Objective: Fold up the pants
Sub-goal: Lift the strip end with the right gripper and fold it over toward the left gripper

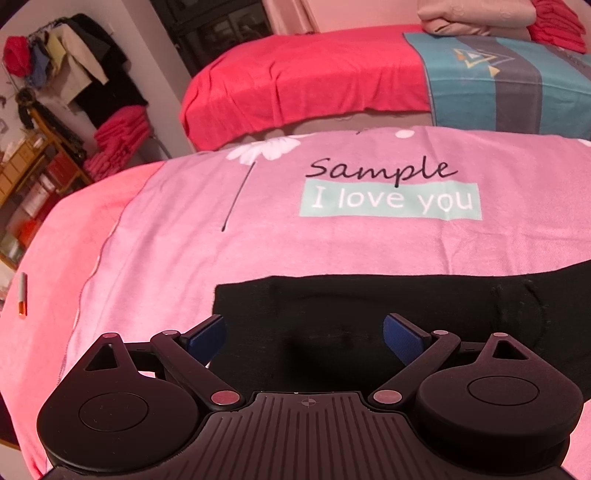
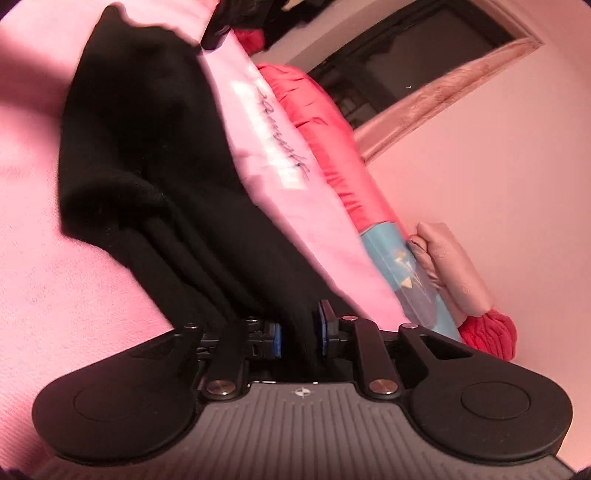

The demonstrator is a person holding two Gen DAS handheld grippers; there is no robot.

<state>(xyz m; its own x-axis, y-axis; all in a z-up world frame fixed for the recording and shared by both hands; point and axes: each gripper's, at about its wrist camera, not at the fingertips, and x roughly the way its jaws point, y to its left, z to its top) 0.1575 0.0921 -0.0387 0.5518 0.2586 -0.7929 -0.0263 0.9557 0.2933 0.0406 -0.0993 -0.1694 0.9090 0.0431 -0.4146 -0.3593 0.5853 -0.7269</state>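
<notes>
Black pants point(image 1: 351, 306) lie flat on a pink blanket point(image 1: 258, 240) printed with "Sample I love you". My left gripper point(image 1: 304, 334) is open, its blue-padded fingers point(image 1: 402, 338) spread wide just above the pants' near edge, holding nothing. In the right wrist view, my right gripper point(image 2: 300, 332) is shut on a bunched end of the black pants point(image 2: 155, 155), lifting it so the cloth drapes away from the jaws over the pink blanket point(image 2: 74, 295). The left gripper point(image 2: 218, 33) shows as a dark shape at the top of that view.
A second bed with a red cover point(image 1: 306, 81) and a teal striped cloth point(image 1: 509, 81) stands beyond. Folded bedding point(image 1: 476, 16) lies on it. Clothes hang at the left wall point(image 1: 77, 59). A pen-like object point(image 1: 22, 293) lies on the blanket's left edge.
</notes>
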